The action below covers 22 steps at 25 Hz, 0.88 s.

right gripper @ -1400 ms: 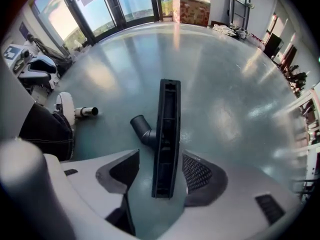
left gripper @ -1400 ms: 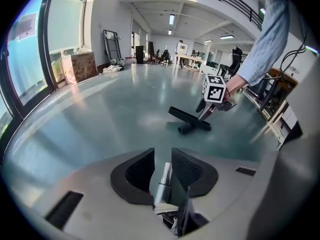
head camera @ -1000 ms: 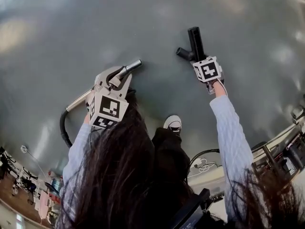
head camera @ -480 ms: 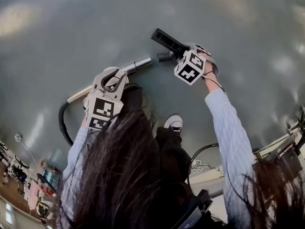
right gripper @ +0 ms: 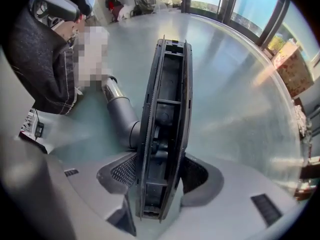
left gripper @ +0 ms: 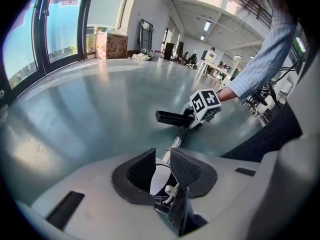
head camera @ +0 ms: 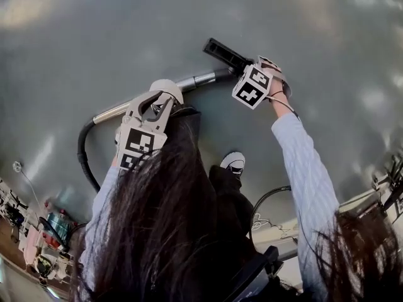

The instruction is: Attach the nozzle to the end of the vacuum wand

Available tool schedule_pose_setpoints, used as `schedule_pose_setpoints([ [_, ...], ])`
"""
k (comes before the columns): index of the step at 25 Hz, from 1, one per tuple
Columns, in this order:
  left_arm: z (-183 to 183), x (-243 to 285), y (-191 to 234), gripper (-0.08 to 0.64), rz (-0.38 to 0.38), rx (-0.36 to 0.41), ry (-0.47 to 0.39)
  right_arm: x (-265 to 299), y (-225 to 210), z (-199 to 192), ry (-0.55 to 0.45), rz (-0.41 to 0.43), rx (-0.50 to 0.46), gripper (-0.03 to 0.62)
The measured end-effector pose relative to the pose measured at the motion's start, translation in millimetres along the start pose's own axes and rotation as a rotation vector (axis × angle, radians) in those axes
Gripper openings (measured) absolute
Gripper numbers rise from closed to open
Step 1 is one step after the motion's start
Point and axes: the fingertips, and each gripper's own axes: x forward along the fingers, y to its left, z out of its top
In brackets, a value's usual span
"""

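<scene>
Nozzle, black, bar-shaped floor head, sat at about 12 o'clock in the head view, off the floor. In the right gripper view the nozzle stood on edge with its open underside facing the camera. Its grey neck ran off toward 10 o'clock and met the chrome end of the vacuum wand. They touched there; how far it was seated could not be told.

Right gripper was clamped on the nozzle body, one jaw pad on each long side. In the head view the right gripper was at the nozzle's 4 o'clock, with its marker cube just below.

Vacuum wand, a silver tube, ran from the nozzle neck toward 8 o'clock. Left gripper was on it partway along. In the left gripper view the left gripper had its jaws closed on the pale tube, the wand going on toward 12 o'clock to the nozzle and the other gripper's cube.

Black hose left the wand's far end and curved down toward 7 o'clock. A sneaker was on the floor at 6 o'clock from the nozzle. Light blue sleeve at 4 o'clock, long dark hair filling the bottom of the frame.
</scene>
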Motion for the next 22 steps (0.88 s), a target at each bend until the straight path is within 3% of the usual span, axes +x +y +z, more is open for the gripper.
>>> schedule_pose_setpoints([
  [6, -8.9, -14.4, 4.3, 0.095, 0.014, -0.025, -0.013, -0.9, 2.7, 26.5, -0.013, 0.054, -0.104, 0.244],
  [13, -17.5, 1.7, 4.2, 0.095, -0.007, -0.005, 0.0, -11.4, 9.5, 39.1, 0.065, 0.057, -0.059, 0.239],
  [17, 0.6, 36.1, 14.2, 0.053, -0.003, -0.004, 0.014, 1.0, 6.6, 26.7, 0.084, 0.094, -0.045, 0.239],
  [22, 18.7, 54.1, 1.3, 0.038, -0.029, 0.089, 0.03, -0.5, 5.8, 22.8, 0.09, 0.104, -0.027, 0.241],
])
